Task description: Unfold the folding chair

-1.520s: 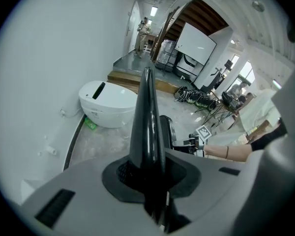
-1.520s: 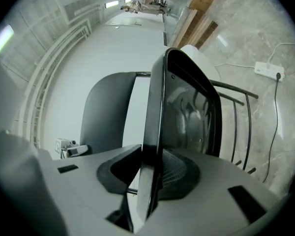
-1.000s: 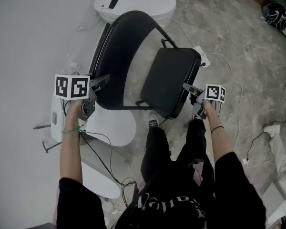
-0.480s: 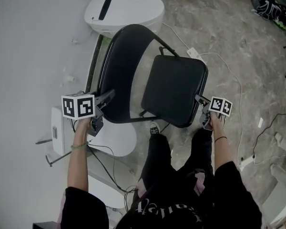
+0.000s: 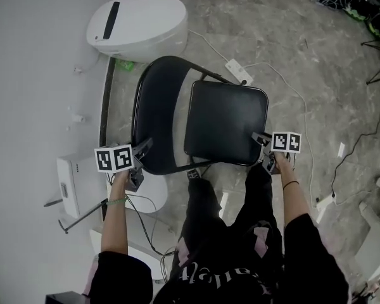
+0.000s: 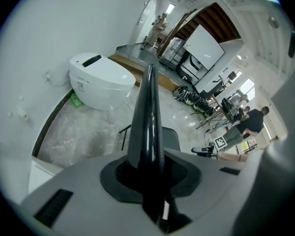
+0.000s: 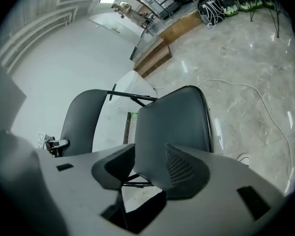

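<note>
The black folding chair stands open on the marble floor in the head view, its backrest (image 5: 155,109) left of the padded seat (image 5: 227,122). My left gripper (image 5: 141,151) is shut on the backrest's near rim (image 6: 146,117), which fills the gap between the pads; its jaws have just been opening a little. My right gripper (image 5: 261,141) is at the seat's near right corner. The seat's edge (image 7: 167,132) lies between its wide jaws, which have just been closing; I see no pad pressing.
A white toilet (image 5: 139,27) stands beyond the chair by the white wall. A power strip (image 5: 237,71) and its white cable (image 5: 304,144) lie on the floor to the right. A white box (image 5: 69,185) sits at the left. My legs are under the chair's near edge.
The seat has swung down from a tilt to lie flat beside the backrest. Both grippers have come lower and nearer to me, staying at the chair.
</note>
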